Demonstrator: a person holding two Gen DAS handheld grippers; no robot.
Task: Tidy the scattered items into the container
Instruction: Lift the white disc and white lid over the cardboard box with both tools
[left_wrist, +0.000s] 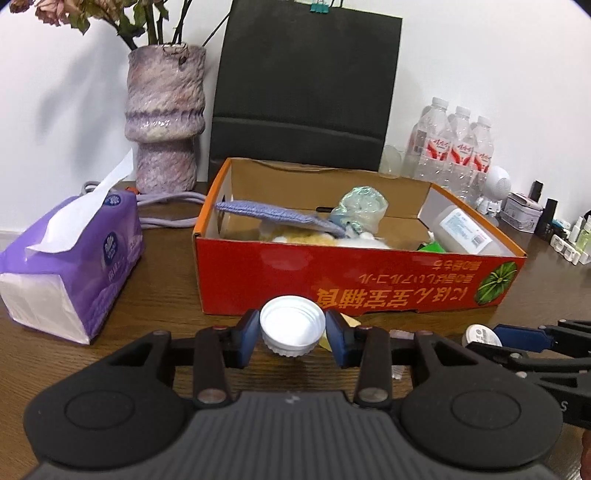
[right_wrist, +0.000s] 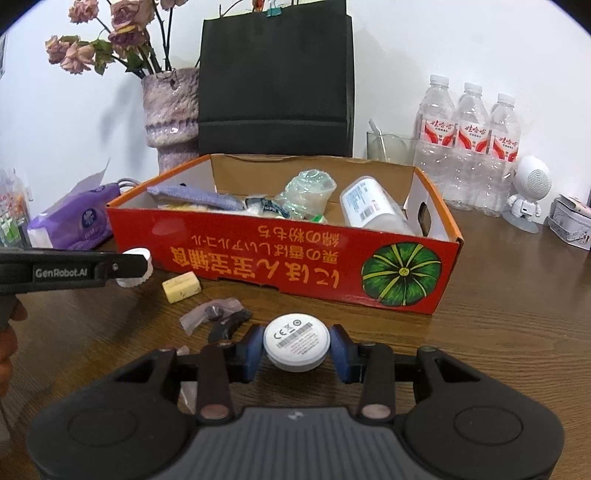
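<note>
Gripping a white cap in my left gripper and a white disc in my right gripper, I face the red box holding a bottle, bag and cloth.

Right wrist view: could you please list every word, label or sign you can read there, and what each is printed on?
"GenRobot.AI": white lettering on the black left gripper.
"CE": mark on the round white plastic disc between the right gripper pads; its barcode digits are too small to read.
Red cardboard box: large yellow East Asian characters, upside down, not read.
Clear water bottles: red labels, blurred.
</note>
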